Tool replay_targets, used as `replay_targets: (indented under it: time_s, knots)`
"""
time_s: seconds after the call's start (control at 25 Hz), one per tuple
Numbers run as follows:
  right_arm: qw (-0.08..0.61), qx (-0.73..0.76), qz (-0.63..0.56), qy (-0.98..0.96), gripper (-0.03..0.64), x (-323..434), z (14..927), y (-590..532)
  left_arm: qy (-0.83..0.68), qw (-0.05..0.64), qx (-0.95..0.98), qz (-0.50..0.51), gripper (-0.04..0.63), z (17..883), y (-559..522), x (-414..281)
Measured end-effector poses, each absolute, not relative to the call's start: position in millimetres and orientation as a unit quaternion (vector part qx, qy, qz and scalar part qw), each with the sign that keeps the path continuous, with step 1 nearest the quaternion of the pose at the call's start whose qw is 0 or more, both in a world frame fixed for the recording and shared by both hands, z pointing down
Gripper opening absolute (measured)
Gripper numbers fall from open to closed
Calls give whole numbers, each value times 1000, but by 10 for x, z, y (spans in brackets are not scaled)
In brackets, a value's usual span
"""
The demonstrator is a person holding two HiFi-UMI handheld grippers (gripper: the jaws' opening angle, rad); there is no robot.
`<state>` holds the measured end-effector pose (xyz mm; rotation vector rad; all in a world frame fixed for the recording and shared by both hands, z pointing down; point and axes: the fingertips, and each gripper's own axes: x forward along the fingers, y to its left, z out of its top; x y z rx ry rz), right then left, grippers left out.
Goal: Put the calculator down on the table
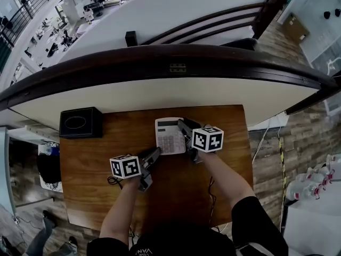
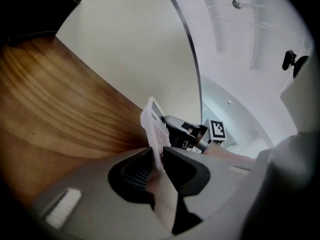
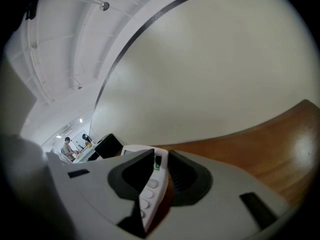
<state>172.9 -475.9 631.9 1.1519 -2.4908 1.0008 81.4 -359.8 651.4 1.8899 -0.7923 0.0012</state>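
A white calculator (image 1: pixel 169 136) with pale keys is over the far middle of the wooden table (image 1: pixel 90 159), keys up. My left gripper (image 1: pixel 157 153) is shut on its near left corner. My right gripper (image 1: pixel 184 128) is shut on its right edge. In the left gripper view the calculator (image 2: pixel 154 126) runs edge-on out of the closed jaws, with the right gripper (image 2: pixel 186 132) behind it. In the right gripper view the calculator (image 3: pixel 149 190) with its buttons sits clamped between the dark pads. I cannot tell whether it touches the wood.
A black box (image 1: pixel 80 122) stands at the table's far left corner, also in the right gripper view as the black box (image 3: pixel 108 145). A curved white wall with a dark rail (image 1: pixel 176 63) rises just beyond the table. Thin cables (image 1: pixel 212 188) lie near the front.
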Motion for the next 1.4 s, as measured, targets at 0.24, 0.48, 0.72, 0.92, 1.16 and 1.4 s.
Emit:
replay_targets:
  time_s: [0.24,0.48,0.72,0.92,1.16,1.4]
  knots:
    - [109,396,346,-843,57,1745,6439,-4879,-337,522,783,27,75,6640,-3735,813]
    - [114,396,345,-843,57,1746,6503,-4929,-358,514,775,88,74,6737,-3782,836]
    - [117,404,337,-842,57,1741,6517,-4959,-369,508,767,134,75,6795,-3832,871]
    - [122,415,328,-840,57,1759,6527,-4961,-385,505,758,152,75,6847,-3865,867]
    - [136,418,306,-844,57,1744,6520,-4971,-394,499,754,167,77,6875,-3870,881]
    - [160,428,269,-848,60,1751,6496,-4971,-406,497,750,159,91,6867,-3876,856]
